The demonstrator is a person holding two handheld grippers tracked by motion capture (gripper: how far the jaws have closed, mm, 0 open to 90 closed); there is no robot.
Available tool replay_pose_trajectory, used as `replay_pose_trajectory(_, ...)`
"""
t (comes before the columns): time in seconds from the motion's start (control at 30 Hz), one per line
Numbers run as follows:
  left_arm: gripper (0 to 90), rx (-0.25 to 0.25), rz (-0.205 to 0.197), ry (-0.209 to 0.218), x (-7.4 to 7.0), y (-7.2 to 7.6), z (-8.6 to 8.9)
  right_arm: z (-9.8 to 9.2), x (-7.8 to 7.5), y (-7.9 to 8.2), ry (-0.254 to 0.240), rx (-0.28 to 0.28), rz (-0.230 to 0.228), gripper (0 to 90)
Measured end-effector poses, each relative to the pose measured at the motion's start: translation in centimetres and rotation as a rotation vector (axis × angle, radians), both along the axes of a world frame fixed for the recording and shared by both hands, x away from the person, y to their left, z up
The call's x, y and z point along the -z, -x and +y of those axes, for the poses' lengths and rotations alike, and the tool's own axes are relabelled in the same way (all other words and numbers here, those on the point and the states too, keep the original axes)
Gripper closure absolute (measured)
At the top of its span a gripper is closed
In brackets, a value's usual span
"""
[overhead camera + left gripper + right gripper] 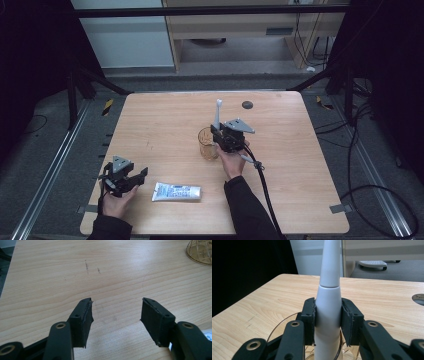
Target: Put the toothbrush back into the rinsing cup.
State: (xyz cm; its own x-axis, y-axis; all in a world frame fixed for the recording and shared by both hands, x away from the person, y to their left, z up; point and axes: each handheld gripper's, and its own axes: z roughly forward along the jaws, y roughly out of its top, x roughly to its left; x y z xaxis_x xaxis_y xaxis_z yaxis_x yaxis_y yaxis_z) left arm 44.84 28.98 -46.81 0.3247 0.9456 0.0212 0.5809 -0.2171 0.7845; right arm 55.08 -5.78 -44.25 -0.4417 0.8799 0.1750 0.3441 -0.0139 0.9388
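Toothbrush (pixel 328 297) stands upright over the cup (pixel 207 144), pinched by right gripper (pixel 223 134) jaws; left gripper (pixel 131 176) jaws spread

Light wooden table (pixel 150 125) with rounded corners, bearing an amber transparent cup (pixel 207 144) near centre, a white-and-blue toothpaste tube (pixel 176 191) lying flat near the front edge.

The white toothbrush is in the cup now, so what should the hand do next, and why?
Probably open the right tongs and let go. The white electric toothbrush already stands upright inside the clear amber glass cup, with the pads still pressing its sides, and the cup rests on the wooden table.
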Motion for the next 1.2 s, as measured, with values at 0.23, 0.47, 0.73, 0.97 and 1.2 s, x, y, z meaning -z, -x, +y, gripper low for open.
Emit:
replay_pose_trajectory(0.23,41.2,0.001,0.001,-0.002,0.02,-0.01,-0.03,-0.04,-0.05,0.01,0.007,-0.003,0.002,66.3)
replay_pose_trajectory(0.47,41.1,0.0,-0.001,-0.003,0.01,0.01,-0.05,0.06,-0.17,-0.02,0.036,0.003,-0.014,62.3)
replay_pose_trajectory(0.73,41.0,0.001,-0.002,-0.004,0.01,0.01,-0.05,0.04,-0.19,-0.07,0.042,0.002,-0.016,60.6)
replay_pose_trajectory(0.97,41.0,0.002,-0.001,-0.005,0.01,0.02,-0.07,0.02,-0.25,-0.07,0.041,0.0,-0.014,59.8)
replay_pose_trajectory(1.2,40.7,0.007,0.002,-0.005,0.02,0.0,-0.09,-0.02,-0.41,0.01,0.038,-0.001,-0.019,58.7)
